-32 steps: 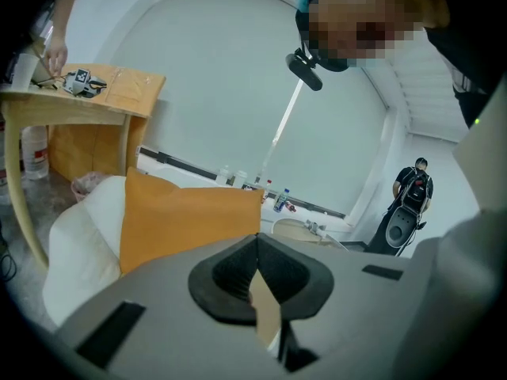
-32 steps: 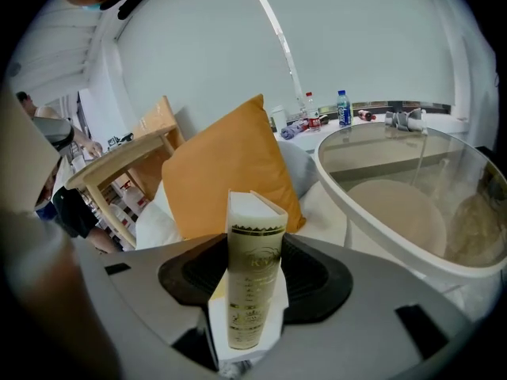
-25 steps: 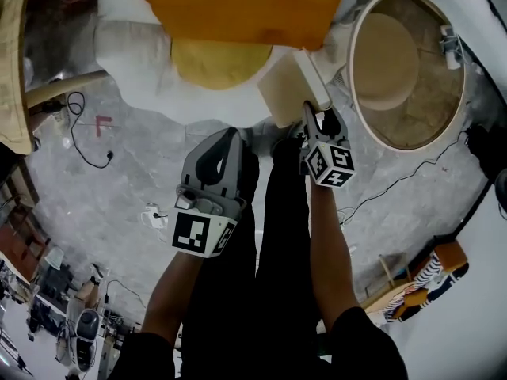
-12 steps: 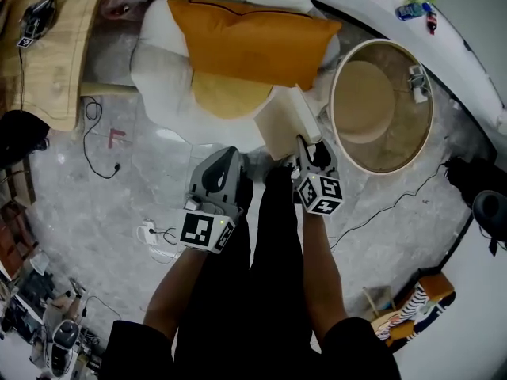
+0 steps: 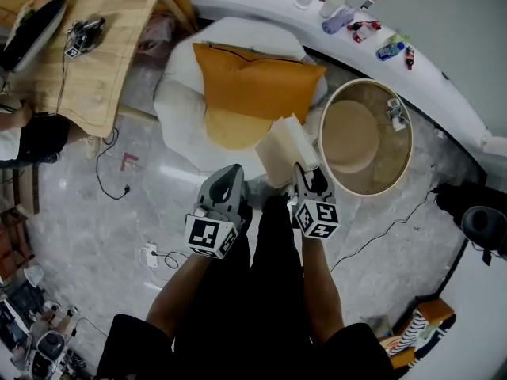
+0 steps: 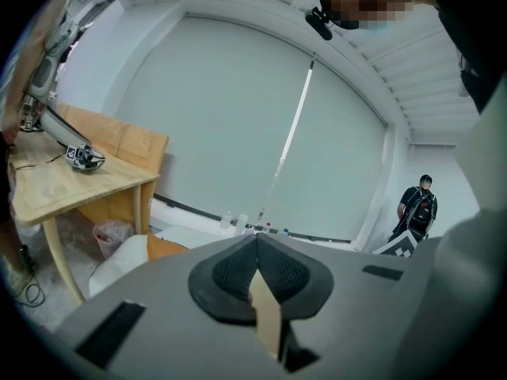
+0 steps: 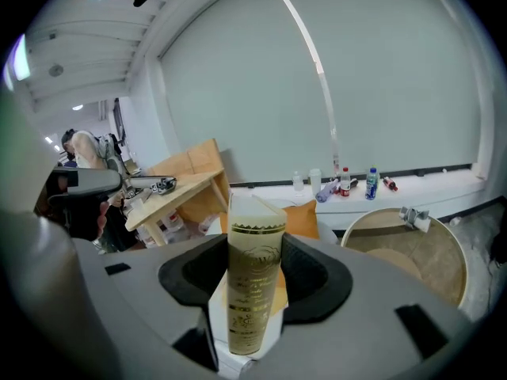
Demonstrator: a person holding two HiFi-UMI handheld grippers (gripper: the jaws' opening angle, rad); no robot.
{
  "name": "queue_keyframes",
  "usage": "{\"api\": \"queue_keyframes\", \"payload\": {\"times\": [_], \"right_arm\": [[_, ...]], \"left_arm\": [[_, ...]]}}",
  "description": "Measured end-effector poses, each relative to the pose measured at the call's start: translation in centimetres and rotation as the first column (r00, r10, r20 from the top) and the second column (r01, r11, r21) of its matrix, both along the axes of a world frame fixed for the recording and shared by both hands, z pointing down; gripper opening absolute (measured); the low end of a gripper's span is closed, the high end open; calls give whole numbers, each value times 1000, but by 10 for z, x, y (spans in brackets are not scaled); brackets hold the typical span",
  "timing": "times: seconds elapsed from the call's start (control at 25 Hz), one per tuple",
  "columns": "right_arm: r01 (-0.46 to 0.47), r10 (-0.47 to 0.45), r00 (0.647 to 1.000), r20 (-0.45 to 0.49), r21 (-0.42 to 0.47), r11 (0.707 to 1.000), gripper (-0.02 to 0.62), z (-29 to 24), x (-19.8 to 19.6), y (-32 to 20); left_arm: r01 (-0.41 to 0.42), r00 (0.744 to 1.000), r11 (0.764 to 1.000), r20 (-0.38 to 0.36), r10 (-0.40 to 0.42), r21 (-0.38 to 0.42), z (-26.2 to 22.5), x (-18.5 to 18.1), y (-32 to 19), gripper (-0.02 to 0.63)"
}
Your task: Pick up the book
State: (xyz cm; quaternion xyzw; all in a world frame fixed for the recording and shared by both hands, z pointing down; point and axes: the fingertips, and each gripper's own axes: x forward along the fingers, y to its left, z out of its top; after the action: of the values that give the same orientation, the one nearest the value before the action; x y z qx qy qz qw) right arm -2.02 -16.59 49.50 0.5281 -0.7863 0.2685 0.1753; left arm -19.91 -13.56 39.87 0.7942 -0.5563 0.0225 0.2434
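Observation:
The book point(image 5: 279, 145) is cream with a gold-printed spine point(image 7: 253, 236). It stands up out of my right gripper point(image 5: 305, 174), which is shut on its lower part, the dark pads pressing both covers point(image 7: 257, 277). The book hangs in the air in front of the person's legs, above the grey floor and clear of the orange pillow point(image 5: 257, 81). My left gripper point(image 5: 231, 172) hovers just left of the book with its jaw tips together and nothing held point(image 6: 257, 248); a cream sliver shows through the slit below the tips.
The orange pillow lies on a white cushion seat point(image 5: 181, 93). A round wooden tub point(image 5: 364, 137) stands to the right, a wooden table point(image 5: 103, 46) at the upper left, and bottles sit on a white sill point(image 5: 356, 26). Cables point(image 5: 111, 172) cross the floor. A person point(image 6: 417, 208) stands far off.
Both grippers have risen, the right one still carrying the book. The pillow, tub and floor now look smaller and farther below; the table and sill have come into view.

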Motion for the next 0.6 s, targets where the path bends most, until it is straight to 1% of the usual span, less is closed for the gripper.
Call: {"api": "queue_keyframes", "payload": {"times": [0.28,0.48,0.6], "right_arm": [[45,-46,999,3,91,995,213,-84,-16,7],[89,-88,996,-17,120,989,212,-124,-23,18],[99,-99,995,-12,138,985,212,-143,-26,24]], "left_arm": [[-15,1000,999,-5,15,41,-49,-10,17,8],[-2,1000,998,-10,3,57,-74,-21,29,8],[9,1000,997,-8,-8,73,-87,-30,32,8]]}}
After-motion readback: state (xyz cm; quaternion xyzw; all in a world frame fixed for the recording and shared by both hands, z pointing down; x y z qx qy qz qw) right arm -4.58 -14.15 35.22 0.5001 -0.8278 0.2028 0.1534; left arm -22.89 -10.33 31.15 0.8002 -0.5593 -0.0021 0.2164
